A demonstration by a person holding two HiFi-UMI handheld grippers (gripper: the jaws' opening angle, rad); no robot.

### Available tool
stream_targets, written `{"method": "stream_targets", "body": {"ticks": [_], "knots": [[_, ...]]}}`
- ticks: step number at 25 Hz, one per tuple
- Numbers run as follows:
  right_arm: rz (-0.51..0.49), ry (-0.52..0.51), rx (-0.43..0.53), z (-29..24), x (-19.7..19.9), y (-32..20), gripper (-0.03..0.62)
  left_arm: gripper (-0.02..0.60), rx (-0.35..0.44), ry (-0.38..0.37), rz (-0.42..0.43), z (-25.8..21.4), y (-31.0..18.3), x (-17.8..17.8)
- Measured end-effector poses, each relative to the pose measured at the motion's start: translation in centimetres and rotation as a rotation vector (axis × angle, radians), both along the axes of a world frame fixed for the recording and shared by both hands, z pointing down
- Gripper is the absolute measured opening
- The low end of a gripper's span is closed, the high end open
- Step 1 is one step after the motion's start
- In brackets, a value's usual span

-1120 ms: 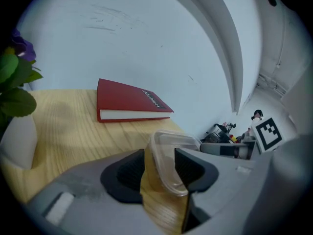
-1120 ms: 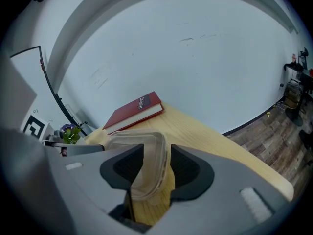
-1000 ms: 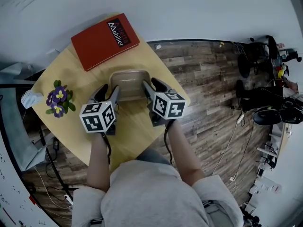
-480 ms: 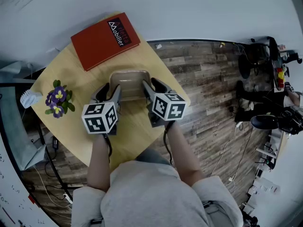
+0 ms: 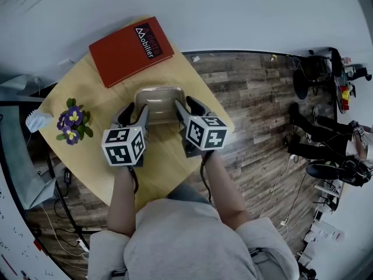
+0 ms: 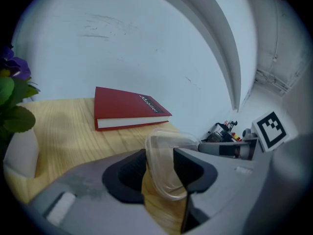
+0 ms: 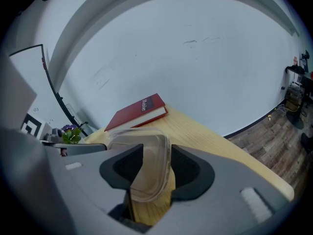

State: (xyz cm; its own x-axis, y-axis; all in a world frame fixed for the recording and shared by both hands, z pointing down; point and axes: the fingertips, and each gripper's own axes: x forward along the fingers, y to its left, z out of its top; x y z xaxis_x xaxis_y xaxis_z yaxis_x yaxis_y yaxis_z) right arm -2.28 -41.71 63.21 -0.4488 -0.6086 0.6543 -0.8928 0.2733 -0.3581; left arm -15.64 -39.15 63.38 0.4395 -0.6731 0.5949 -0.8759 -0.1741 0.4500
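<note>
While both claws bite on it from opposite sides, the clear plastic container [image 5: 158,102] sits over the middle of the wooden table [image 5: 160,159], just nearer the person than the red hardcover book [image 5: 131,50]. The left gripper [image 6: 159,170] has its jaws closed on the container's left rim, with the thin clear wall pinched between the dark pads. The right gripper [image 7: 149,173] is clamped the same way on the opposite rim. The container is rectangular with rounded corners, open side up, and looks empty. The views do not show whether it rests on the wood or hangs just above it. The book lies flat near the table's far corner, close to the white wall [image 5: 233,10], with white lettering on its cover. Potted purple flowers [image 5: 71,121] stand at the table's left edge, well apart from the container, with a small white object [image 5: 35,121] just beside them. Plank floor [image 5: 256,109] shows to the right of the table
</note>
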Motion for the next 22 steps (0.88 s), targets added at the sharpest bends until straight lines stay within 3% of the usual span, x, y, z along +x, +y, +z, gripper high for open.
{"method": "stream_targets", "body": {"ticks": [10,22], "knots": [[-0.006,-0.009,0.041,-1.2,-0.6,-0.1,0.183,0.173,0.041,-0.008,-0.004,-1.5,-0.3,-0.4],[-0.026,-0.014,0.165,-5.6,-0.9,0.2,0.173,0.147,0.143,-0.056,-0.021,-5.4,-0.1,-0.9]]}}
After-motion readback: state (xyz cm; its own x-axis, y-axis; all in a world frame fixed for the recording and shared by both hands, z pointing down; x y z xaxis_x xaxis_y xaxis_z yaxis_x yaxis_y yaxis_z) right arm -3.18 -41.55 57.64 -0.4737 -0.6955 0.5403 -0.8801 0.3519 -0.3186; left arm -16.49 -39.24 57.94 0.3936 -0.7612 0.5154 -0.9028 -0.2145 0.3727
